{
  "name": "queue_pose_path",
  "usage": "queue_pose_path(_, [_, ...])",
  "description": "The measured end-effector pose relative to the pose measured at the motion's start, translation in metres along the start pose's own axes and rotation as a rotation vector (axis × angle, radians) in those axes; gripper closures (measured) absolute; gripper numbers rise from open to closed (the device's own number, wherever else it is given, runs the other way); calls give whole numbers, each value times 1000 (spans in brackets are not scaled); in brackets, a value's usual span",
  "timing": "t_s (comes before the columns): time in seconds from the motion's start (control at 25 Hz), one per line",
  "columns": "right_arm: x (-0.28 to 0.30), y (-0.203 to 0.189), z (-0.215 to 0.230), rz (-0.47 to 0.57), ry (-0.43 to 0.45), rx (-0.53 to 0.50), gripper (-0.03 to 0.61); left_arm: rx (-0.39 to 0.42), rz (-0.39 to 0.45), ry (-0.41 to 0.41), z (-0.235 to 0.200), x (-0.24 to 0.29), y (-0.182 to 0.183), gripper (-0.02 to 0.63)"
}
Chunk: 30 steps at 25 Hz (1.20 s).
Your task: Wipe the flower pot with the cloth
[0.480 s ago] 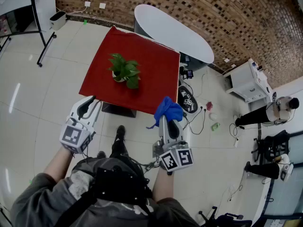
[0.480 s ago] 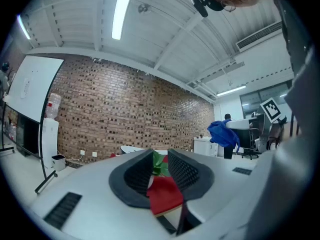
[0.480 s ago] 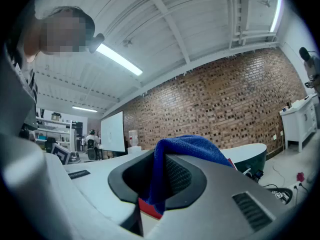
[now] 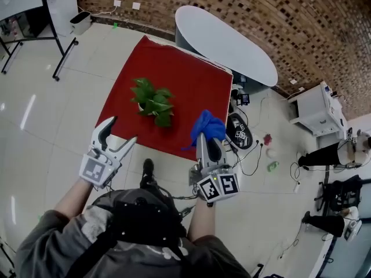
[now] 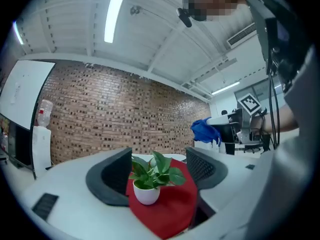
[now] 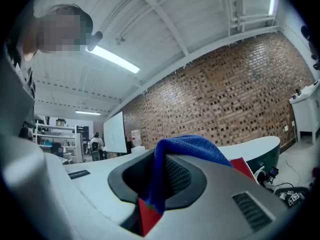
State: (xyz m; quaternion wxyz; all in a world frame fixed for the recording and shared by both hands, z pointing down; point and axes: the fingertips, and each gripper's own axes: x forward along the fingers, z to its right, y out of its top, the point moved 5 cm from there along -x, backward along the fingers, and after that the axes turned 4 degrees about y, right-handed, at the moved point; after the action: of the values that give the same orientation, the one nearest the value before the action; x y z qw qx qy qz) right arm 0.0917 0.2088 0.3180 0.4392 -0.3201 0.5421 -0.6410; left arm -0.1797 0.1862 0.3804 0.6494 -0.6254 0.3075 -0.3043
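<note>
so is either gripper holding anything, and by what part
The right gripper is shut on the cloth, pinching a bunched fold, the rest draped over one jaw. The left gripper is open and empty; the pot stands beyond its jaws.

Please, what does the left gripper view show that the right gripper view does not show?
Only the left gripper view: the white flower pot with its plant, framed between the open jaws of the left tool.
Only the right gripper view: a distant person near shelves, and cables on the floor.
Both: the right tool shut on the blue cloth, the red table and the brick wall.
</note>
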Motion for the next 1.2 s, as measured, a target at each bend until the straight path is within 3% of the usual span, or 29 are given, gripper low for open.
queue_pose_path(0.16, [44, 0, 46, -22, 43, 4, 528, 23, -73, -3, -12, 51, -29, 198])
queue_pose_path(0.4, [82, -24, 98, -84, 98, 24, 528, 6, -188, -60, -11, 101, -84, 179])
queue_pose_path(0.6, [137, -17, 158, -149, 152, 53, 528, -13, -302, 2, -33, 168, -107, 143])
queue_pose_path(0.72, [159, -35, 180, -231, 188, 40, 528, -21, -353, 0, -35, 193, -124, 143])
queue_pose_path(0.88, [178, -71, 196, -317, 220, 71, 528, 20, -388, -8, -39, 216, -146, 143])
queue_pose_path(1.2, [211, -114, 201, -376, 266, 111, 528, 62, -375, -21, -51, 258, -162, 143])
